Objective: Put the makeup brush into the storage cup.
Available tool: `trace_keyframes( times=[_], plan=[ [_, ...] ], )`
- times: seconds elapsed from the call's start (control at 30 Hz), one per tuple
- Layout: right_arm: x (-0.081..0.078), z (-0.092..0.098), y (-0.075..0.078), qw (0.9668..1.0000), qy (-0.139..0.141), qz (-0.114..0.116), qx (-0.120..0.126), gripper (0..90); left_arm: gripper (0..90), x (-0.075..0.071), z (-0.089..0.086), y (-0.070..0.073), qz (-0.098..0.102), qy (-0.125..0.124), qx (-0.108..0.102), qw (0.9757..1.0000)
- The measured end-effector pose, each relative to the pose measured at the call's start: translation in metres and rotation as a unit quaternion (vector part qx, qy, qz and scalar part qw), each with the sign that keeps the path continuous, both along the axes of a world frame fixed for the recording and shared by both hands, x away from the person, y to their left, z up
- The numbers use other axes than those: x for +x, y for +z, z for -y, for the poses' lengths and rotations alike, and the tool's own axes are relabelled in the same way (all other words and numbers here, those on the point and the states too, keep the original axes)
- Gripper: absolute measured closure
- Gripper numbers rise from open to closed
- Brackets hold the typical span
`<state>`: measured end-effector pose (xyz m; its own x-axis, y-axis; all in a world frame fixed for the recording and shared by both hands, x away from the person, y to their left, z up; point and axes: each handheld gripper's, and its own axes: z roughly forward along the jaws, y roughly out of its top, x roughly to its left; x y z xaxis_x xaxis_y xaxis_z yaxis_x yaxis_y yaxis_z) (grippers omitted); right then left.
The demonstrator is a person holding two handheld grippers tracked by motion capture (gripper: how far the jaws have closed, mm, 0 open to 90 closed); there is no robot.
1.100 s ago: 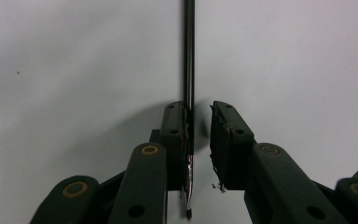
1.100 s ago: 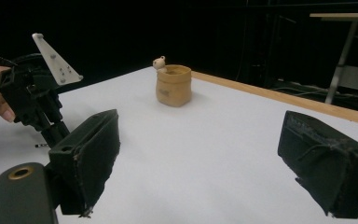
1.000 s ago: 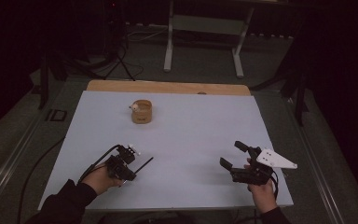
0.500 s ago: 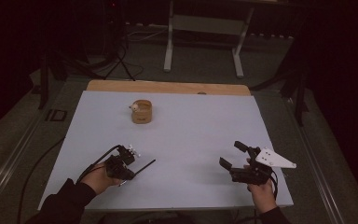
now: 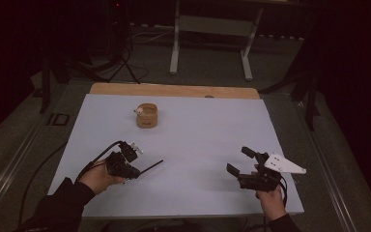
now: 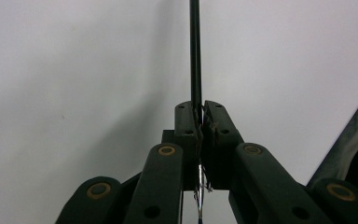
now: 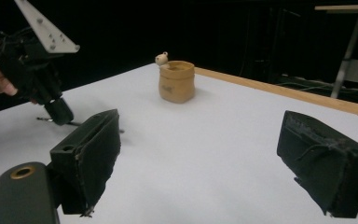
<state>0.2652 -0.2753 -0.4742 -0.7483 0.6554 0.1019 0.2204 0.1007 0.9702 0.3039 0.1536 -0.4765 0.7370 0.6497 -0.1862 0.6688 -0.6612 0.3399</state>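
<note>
In the lower left of the high view the left hand-held gripper (image 5: 134, 169) has its jaws pressed together on a thin black rod (image 5: 150, 166); its jaws have just been closing, and in the left gripper view the rod (image 6: 195, 51) runs straight up from between the pads. The rod's free end points toward the middle of the white counter (image 5: 198, 130), low over the surface; whether it touches is not clear. The right hand-held gripper (image 5: 240, 162) sits in the lower right with its jaws spread wide and nothing between them. A small tan pot (image 5: 148, 115) with a little knob at its rim stands in the upper middle, well apart from both. The step in hand looks like lifting the rod, probably to carry it to the pot. To do it well, keep the clamp firm, since so slim a rod can pivot between the pads, raise it evenly, and keep the tip from dragging. A dark mark shows on the pot's (image 7: 176, 81) side, too small to read; no other writing is legible.
</note>
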Motion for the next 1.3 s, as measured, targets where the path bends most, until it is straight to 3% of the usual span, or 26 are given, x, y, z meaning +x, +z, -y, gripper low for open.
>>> trace_keyframes(
  times=[0.27,0.47,0.53,0.6,0.63,0.67,0.7,0.73,0.83,0.93,0.97,1.1,1.2,1.23,1.27,1.3],
  plan=[
    [0.0,-0.001,0.005,1.0,-0.008,0.0,-0.005,13.4,85.5,0.01,0.004,0.025,0.001,-0.014,-0.032,0.9994],
    [0.002,-0.002,0.018,0.9999,-0.014,-0.002,0.003,12.6,85.5,0.015,0.009,0.034,0.008,-0.02,-0.03,0.9993],
    [0.001,-0.007,0.032,0.9994,-0.002,0.026,-0.024,11.5,85.5,0.017,0.011,0.038,0.008,-0.022,-0.036,0.9991],
    [0.0,-0.014,0.041,0.9968,0.003,0.054,-0.059,12.4,85.5,0.02,0.015,0.043,0.011,-0.027,-0.034,0.999],
    [0.0,-0.014,0.041,0.9968,0.003,0.054,-0.059,12.4,85.5,0.02,0.015,0.043,0.011,-0.027,-0.034,0.999],
    [-0.001,-0.019,0.044,0.9942,0.0,0.07,-0.082,13.6,85.5,0.021,0.017,0.044,0.013,-0.026,-0.033,0.999],
    [-0.001,-0.025,0.047,0.9907,0.004,0.087,-0.105,14.7,85.5,0.022,0.02,0.046,0.012,-0.033,-0.03,0.9989],
    [-0.002,-0.033,0.05,0.9827,0.01,0.112,-0.147,20.4,85.5,0.024,0.023,0.047,0.013,-0.03,-0.033,0.9989],
    [-0.004,-0.052,0.05,0.9679,0.041,0.145,-0.201,29.3,85.5,0.028,0.031,0.05,0.013,-0.035,-0.027,0.9989],
    [-0.009,-0.074,0.044,0.947,0.071,0.18,-0.256,39.3,85.5,0.032,0.041,0.053,0.012,-0.044,-0.023,0.9987],
    [-0.01,-0.083,0.04,0.9368,0.081,0.197,-0.278,41.1,85.5,0.032,0.043,0.054,0.015,-0.046,-0.02,0.9986],
    [-0.013,-0.106,0.027,0.9132,0.112,0.221,-0.324,50.4,85.5,0.036,0.055,0.058,0.012,-0.05,-0.024,0.9984],
    [-0.014,-0.123,0.018,0.8931,0.125,0.246,-0.355,51.7,85.5,0.038,0.063,0.059,0.012,-0.056,-0.023,0.9981],
    [-0.014,-0.129,0.016,0.8877,0.126,0.254,-0.363,52.1,85.6,0.038,0.066,0.059,0.018,-0.056,-0.02,0.9981],
    [-0.014,-0.129,0.016,0.8877,0.126,0.254,-0.363,52.1,85.5,0.038,0.066,0.059,0.018,-0.056,-0.02,0.9981],
    [-0.014,-0.135,0.013,0.8803,0.124,0.264,-0.374,52.1,85.5,0.038,0.066,0.059,0.018,-0.056,-0.02,0.9981]
  ],
)
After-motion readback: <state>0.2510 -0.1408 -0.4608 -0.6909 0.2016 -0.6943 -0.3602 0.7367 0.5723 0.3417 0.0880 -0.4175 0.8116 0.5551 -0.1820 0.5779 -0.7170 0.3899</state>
